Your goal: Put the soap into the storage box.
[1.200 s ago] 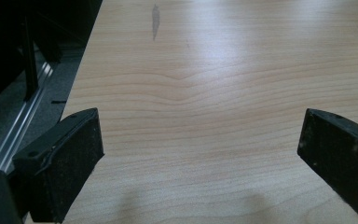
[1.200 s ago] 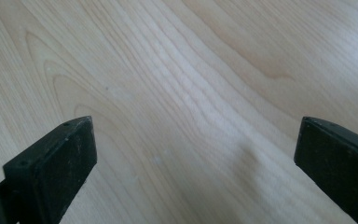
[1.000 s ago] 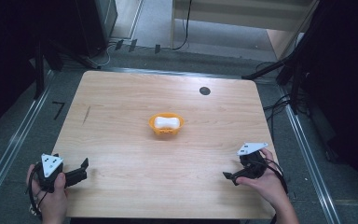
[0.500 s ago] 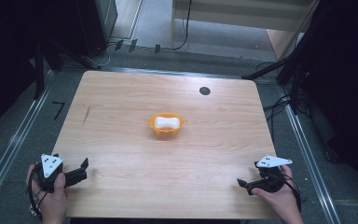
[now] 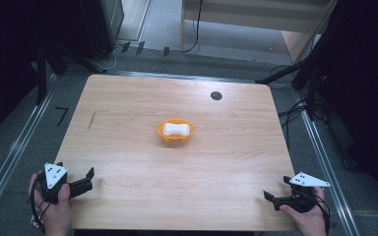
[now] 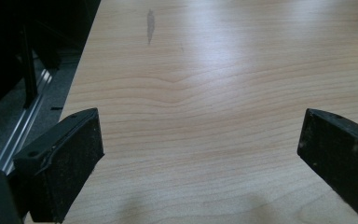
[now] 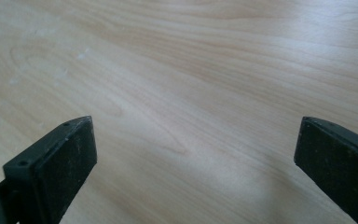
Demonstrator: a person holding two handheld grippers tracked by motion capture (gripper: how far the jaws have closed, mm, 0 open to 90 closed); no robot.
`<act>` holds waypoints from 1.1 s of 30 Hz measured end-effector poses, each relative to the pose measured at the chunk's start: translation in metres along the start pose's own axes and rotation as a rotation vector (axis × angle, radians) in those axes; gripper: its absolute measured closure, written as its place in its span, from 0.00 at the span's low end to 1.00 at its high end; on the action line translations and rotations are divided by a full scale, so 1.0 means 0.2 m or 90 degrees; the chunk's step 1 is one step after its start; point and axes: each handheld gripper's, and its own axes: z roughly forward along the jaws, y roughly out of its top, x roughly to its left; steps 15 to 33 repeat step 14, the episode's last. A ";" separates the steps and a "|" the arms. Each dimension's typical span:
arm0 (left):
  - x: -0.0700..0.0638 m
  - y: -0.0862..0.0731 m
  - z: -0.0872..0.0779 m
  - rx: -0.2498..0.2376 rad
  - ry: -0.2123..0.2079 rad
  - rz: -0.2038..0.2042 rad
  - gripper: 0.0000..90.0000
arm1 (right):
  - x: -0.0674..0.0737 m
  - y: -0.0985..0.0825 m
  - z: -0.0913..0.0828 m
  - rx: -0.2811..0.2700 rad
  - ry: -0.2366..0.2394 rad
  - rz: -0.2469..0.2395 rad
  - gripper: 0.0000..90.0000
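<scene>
An orange bowl with a white lump in it sits near the middle of the wooden table. My left gripper rests at the table's front left corner, held in a hand, open with nothing between its jaws. In the left gripper view the left gripper has its jaws spread wide over bare wood. My right gripper is at the front right corner, also in a hand and open. The right gripper stands wide apart over bare wood in its own view.
A small dark round spot lies on the table's far right part. A faint dark smudge marks the left side. Metal rails run along both table sides, with cables on the floor at the right.
My right gripper has moved back and to the right, from beside the table's right middle to its front right corner. The left gripper has stayed put.
</scene>
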 end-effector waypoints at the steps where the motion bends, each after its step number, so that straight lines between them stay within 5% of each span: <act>1: 0.00 0.00 0.00 0.000 -0.001 0.002 0.00 | -0.01 0.00 0.00 -0.011 -0.004 0.008 0.00; 14: -0.01 0.00 0.01 0.011 0.000 0.008 0.01 | -0.03 -0.08 -0.04 -0.134 -0.033 0.074 0.00; 33: -0.01 0.00 0.01 0.011 0.000 0.008 0.01 | -0.03 -0.08 -0.04 -0.134 -0.033 0.074 0.00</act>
